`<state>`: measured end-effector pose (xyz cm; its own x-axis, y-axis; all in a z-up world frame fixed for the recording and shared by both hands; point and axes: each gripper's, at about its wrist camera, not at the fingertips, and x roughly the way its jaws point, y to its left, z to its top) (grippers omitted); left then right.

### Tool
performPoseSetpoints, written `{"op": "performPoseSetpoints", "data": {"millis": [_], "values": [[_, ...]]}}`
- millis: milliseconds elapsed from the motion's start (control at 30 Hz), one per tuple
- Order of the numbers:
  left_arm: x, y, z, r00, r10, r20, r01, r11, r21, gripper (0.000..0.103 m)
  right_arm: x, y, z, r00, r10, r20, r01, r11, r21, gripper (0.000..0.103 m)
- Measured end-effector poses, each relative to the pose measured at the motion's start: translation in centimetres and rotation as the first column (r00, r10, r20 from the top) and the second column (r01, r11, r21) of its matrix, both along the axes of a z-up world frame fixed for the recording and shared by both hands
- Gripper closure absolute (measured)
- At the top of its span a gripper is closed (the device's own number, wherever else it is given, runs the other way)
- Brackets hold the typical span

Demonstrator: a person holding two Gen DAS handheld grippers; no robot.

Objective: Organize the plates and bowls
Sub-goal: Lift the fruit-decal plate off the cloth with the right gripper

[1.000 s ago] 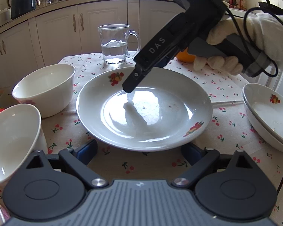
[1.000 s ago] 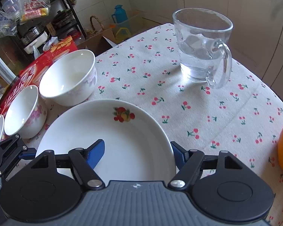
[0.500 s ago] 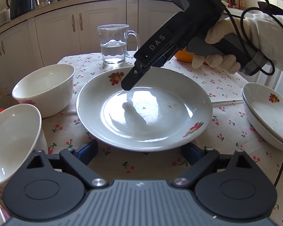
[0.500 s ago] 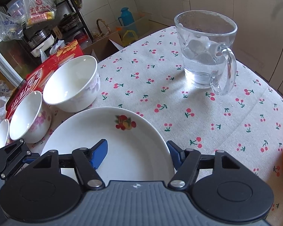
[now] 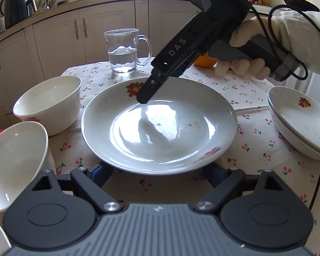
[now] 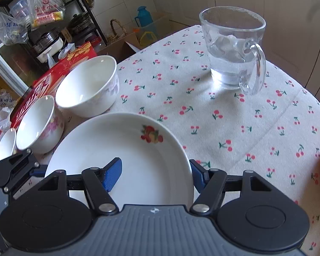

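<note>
A wide white plate (image 5: 160, 125) with fruit decals is seen at the middle of the cherry-print tablecloth (image 5: 251, 140); nothing is held in it but a few small specks. The left gripper (image 5: 160, 171) is placed at the plate's near rim, at 6 o'clock, with the rim between its blue fingers (image 5: 100, 171); its jaws are closing, and no pad can be seen pressing on the rim. The right gripper (image 6: 155, 170) is set over the plate's far rim, one blue pad inside the plate and the other outside the edge. Its jaws are held part-way spread, and whether the rim is pinched cannot be told. It is gripped by a white-gloved hand (image 5: 273, 42).

At 9 o'clock of the plate a deep white bowl (image 5: 48, 104) is stood empty. Nearer, at 8 o'clock, a second white bowl (image 5: 12, 162) is stood, also empty. At 3 o'clock two shallow dishes (image 5: 298, 121) are stacked, with nothing in the upper one. At 12 o'clock a glass mug (image 5: 123, 51) is stood upright, roughly a third filled with water. An orange (image 5: 204, 61) is partly hidden behind the right gripper at 1 o'clock. In the right wrist view a red box (image 6: 53, 79) is seen just beyond the bowls.
</note>
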<state>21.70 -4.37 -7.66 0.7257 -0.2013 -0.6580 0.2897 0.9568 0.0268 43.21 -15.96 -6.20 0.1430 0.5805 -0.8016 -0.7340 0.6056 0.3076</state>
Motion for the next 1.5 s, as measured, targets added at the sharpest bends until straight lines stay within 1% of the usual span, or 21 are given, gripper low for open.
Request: {"op": "performPoseSetpoints", "data": {"millis": [133,200,300,567,733,867,1000,1233,1500], "values": [[0.1,0.0,-0.1,1.000,-0.003,0.001,0.003,1.000,-0.003,0.013,0.4,0.4,-0.1,1.000,0.008,-0.011,-0.007,1.000,0.023,0.030],[0.0,0.1,-0.1,1.000,-0.005,-0.001,0.005,1.000,-0.005,0.013,0.2,0.4,-0.1,1.000,0.011,-0.005,-0.011,1.000,0.019,0.029],[-0.1,0.3,0.0,1.000,-0.009,-0.004,0.009,1.000,-0.003,0.013,0.0,-0.1,-0.1,1.000,0.002,-0.030,-0.001,0.999,0.032,0.029],[-0.6,0.4,0.1,0.999,-0.035,-0.006,0.035,0.999,0.009,0.013,-1.7,-0.9,0.0,0.999,0.011,-0.046,-0.010,1.000,0.018,0.029],[-0.6,0.5,0.1,0.999,-0.034,-0.008,0.034,0.999,0.005,0.013,-1.4,-1.0,-0.1,0.999,-0.011,-0.049,0.012,0.999,0.031,0.029],[-0.5,0.5,0.1,0.999,-0.037,-0.013,0.037,0.999,0.008,0.013,-1.3,-1.0,0.0,0.999,-0.007,-0.047,0.009,0.999,0.037,0.029],[-0.8,0.3,0.3,0.998,-0.055,-0.009,0.055,0.998,0.024,0.013,-1.6,-1.6,0.2,0.998,-0.014,-0.054,0.017,0.998,0.056,0.029],[-1.8,0.2,0.7,0.996,-0.085,-0.014,0.086,0.995,0.041,0.014,-3.0,-2.2,1.1,0.999,-0.027,-0.046,0.030,0.997,0.067,0.029],[-3.7,0.1,2.4,0.991,-0.129,-0.023,0.130,0.990,0.047,0.014,-5.6,-2.9,2.5,0.999,-0.045,-0.029,0.047,0.997,0.063,0.029]]}}
